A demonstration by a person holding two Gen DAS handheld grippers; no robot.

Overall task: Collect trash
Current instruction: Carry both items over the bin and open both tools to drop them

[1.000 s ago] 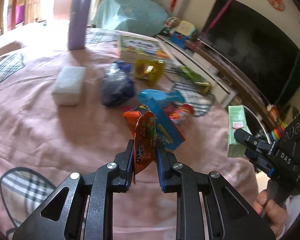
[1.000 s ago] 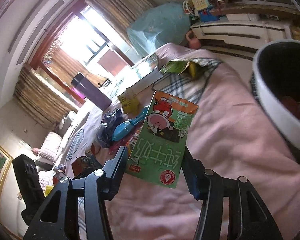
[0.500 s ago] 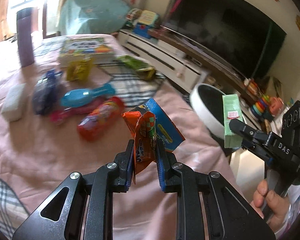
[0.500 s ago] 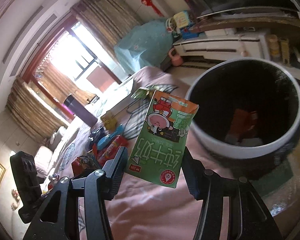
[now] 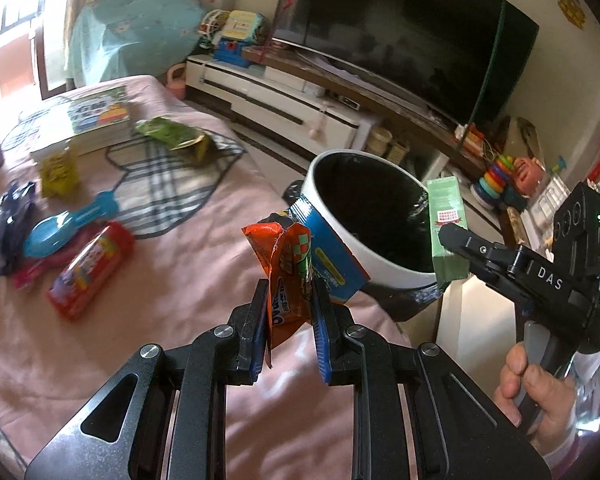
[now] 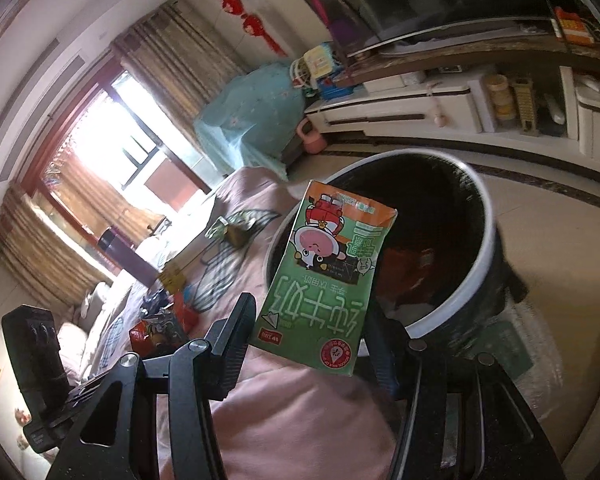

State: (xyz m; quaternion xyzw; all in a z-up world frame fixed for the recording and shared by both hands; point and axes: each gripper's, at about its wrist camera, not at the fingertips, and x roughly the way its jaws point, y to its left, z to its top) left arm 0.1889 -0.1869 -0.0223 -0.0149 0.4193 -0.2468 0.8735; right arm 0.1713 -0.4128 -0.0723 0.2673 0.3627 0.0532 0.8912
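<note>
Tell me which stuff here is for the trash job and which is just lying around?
For the job:
- orange snack wrapper pinched in the left gripper
- green milk carton held by the right gripper
- trash bin
- red packet and green packet on the bed

Just lying about:
- picture book
- blue spoon
- TV

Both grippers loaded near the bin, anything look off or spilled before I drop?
Nothing spilled. The left gripper pinches crumpled wrappers; the right gripper holds a green milk carton upside down beside the bin. Neither looks askew.
</note>
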